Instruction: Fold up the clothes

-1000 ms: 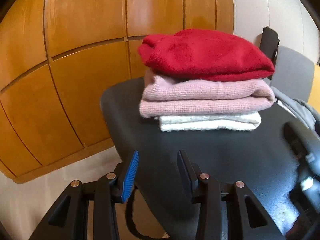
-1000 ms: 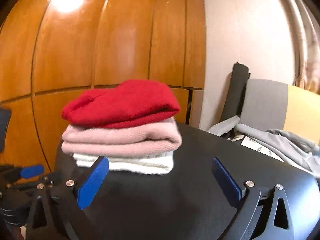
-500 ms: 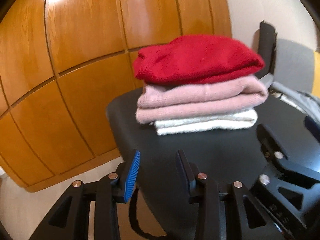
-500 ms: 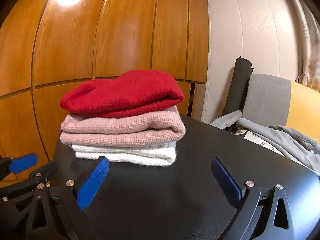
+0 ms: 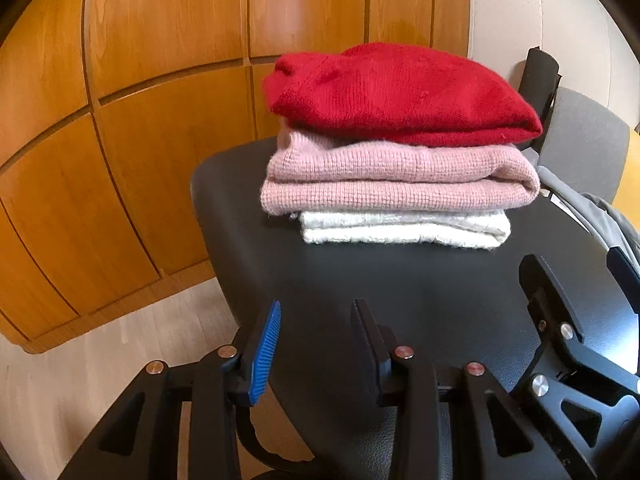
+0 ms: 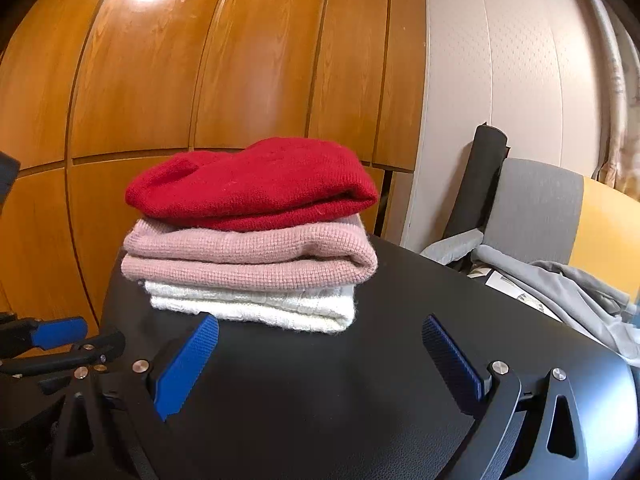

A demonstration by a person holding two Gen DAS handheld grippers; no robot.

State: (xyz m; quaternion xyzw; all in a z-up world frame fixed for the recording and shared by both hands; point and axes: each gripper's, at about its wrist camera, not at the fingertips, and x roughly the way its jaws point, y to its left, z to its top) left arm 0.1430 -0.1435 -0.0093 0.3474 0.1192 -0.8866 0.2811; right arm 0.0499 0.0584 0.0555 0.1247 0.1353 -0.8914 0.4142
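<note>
On black leathery table [image 5: 400,292]: folded knit sweaters [image 5: 396,148], stacked; both hand-held grippers apart, empty.

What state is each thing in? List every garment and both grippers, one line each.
red sweater: folded, top of the stack.
pink sweater: folded, in the middle.
white sweater: folded, at the bottom, on the black surface.
grey garment: unfolded, crumpled at the far right.
left gripper: jaws partly open, empty.
right gripper: jaws wide open, empty.
</note>
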